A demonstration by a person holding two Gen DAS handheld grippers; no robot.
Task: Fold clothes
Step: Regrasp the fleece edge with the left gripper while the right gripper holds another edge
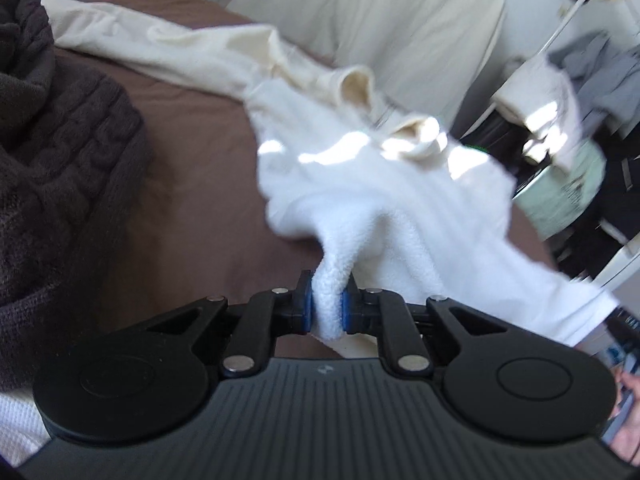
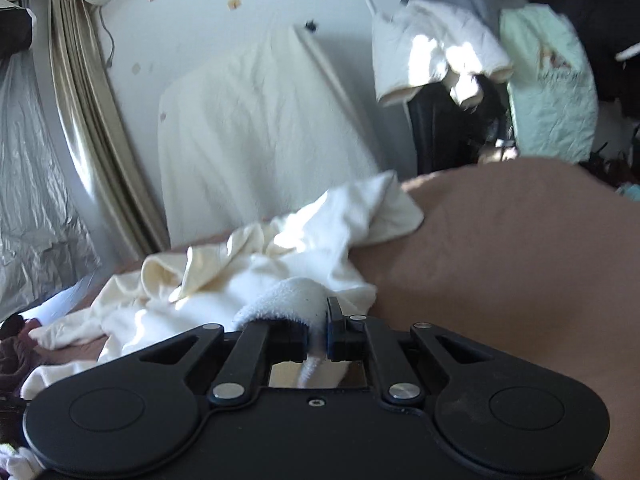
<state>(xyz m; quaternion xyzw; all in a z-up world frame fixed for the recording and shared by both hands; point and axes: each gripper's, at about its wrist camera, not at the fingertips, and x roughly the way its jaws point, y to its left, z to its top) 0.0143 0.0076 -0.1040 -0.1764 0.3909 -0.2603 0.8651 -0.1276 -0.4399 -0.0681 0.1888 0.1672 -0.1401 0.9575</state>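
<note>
At bottom centre of the left wrist view, the left gripper (image 1: 329,307) is clamped on a bunched edge of the white fleece (image 1: 360,200), with a nub of cloth poking out between the blue pads (image 1: 307,306). From that pinch the fleece fans up and rightward across the middle of the frame, over the brown bed (image 1: 192,152), with its cream lining showing at a cuff or collar opening near upper centre. A dark knit (image 1: 60,140) is heaped along the left edge.

Low in the middle of the right wrist view, the right gripper (image 2: 318,334) is likewise closed on a fold of the fleece (image 2: 280,276), with fabric humped over its left finger. The rest lies rumpled toward the lower left of that frame on the bed (image 2: 500,260), one flap reaching up to centre. Other clothes (image 2: 440,52) hang at upper right.

My reading is that this is the spreading step: both grippers hold an edge of the garment, which is still creased and not yet laid flat, so no fold looks made. The next move likely calls for drawing the two grips apart to tension the edge, then lowering the fleece smooth onto the bare part of the bed, clear of the knit. Both frames are blurred, so which part of the garment each grip holds I cannot tell.
</note>
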